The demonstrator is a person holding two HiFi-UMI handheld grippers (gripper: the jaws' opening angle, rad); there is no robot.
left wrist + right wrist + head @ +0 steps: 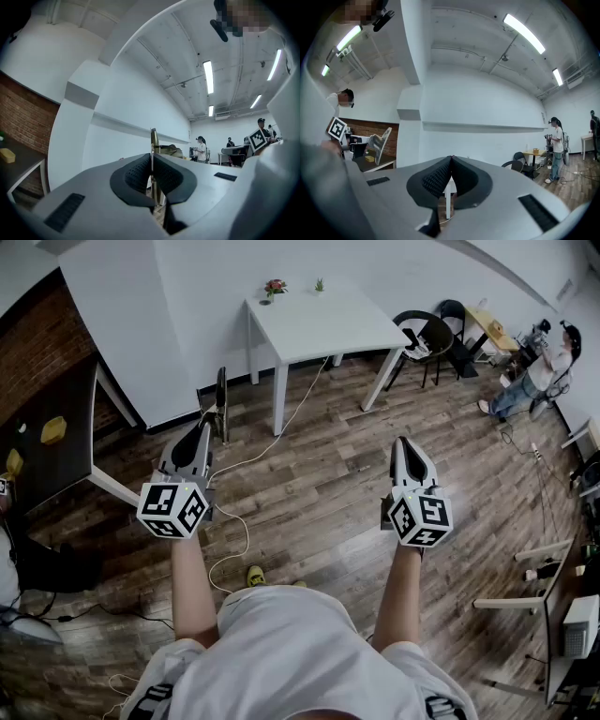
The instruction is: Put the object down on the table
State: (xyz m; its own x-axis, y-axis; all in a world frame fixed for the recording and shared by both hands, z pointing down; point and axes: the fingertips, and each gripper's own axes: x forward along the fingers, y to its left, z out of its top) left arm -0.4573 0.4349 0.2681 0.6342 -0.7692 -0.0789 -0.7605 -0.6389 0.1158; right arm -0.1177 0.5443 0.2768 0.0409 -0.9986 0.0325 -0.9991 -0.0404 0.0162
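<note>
Carrying step, table not yet reached: the left gripper [201, 432] clamps a thin flat object [222, 405] edge-up over the floor. The right gripper [406, 448] is closed and empty. Next, probably: approach the far white table [319, 329], lower, release.

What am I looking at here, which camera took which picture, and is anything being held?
A person stands on a wooden floor, one hand-held gripper in each hand; there is no robot arm. The head view comes from a camera on the person's head, looking down. The two gripper views come from cameras riding on each hand-held gripper, looking along its jaws. The left hand-held gripper is shut on a thin flat object, seen edge-on. The right hand-held gripper is shut and empty. Ahead stands a white table bearing two small plants.
</note>
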